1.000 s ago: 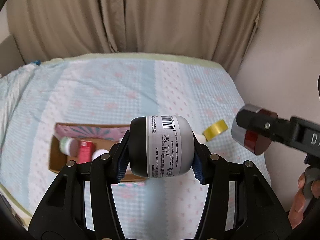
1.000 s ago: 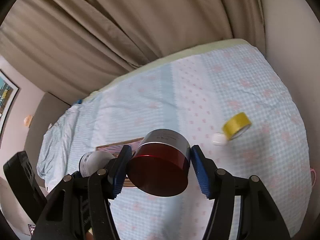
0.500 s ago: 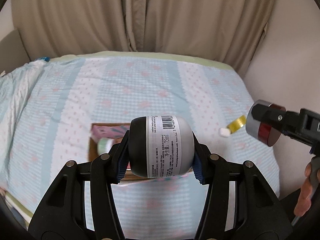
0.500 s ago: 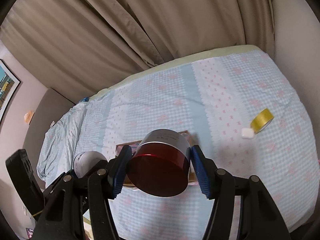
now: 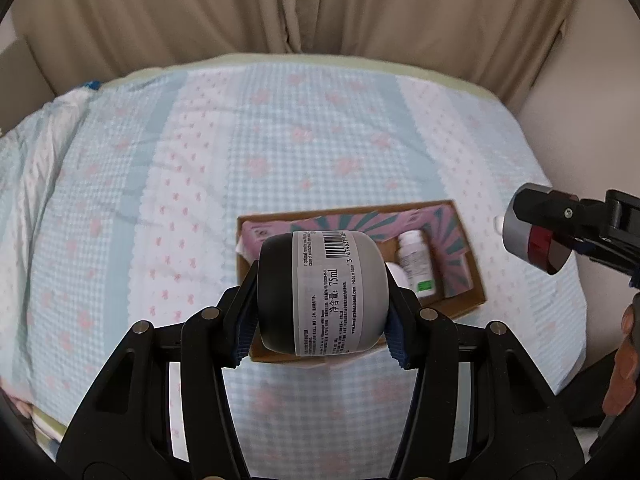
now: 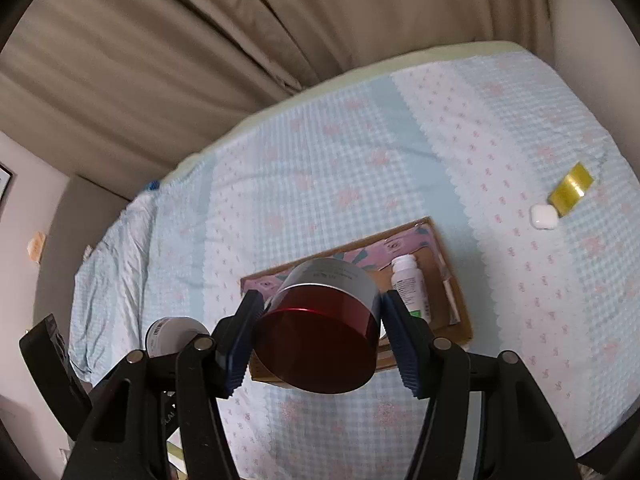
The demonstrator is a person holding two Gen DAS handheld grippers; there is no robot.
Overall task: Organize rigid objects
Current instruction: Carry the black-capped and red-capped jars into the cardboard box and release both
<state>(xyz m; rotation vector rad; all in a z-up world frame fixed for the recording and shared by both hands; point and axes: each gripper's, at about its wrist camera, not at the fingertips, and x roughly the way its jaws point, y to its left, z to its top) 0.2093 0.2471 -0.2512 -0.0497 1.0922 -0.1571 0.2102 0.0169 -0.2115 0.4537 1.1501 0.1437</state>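
Pretty plain bedroom: a bed [image 5: 280,152] takes up most of it, covered in a pale blue and white checked sheet with little pink bows. Heavy beige curtains [image 5: 320,8] hang closed along the far side, and a plain off-white wall [image 5: 580,112] runs right beside the bed on the right. Far left there's a picture frame [image 6: 4,186] edge on the wall, light's soft and dim-ish.

Box [image 6: 460,322] mid-bed [image 6: 320,160]; bottle [image 6: 408,286] inside; tape roll [image 6: 571,189], small case [image 6: 543,216] touching, well right.
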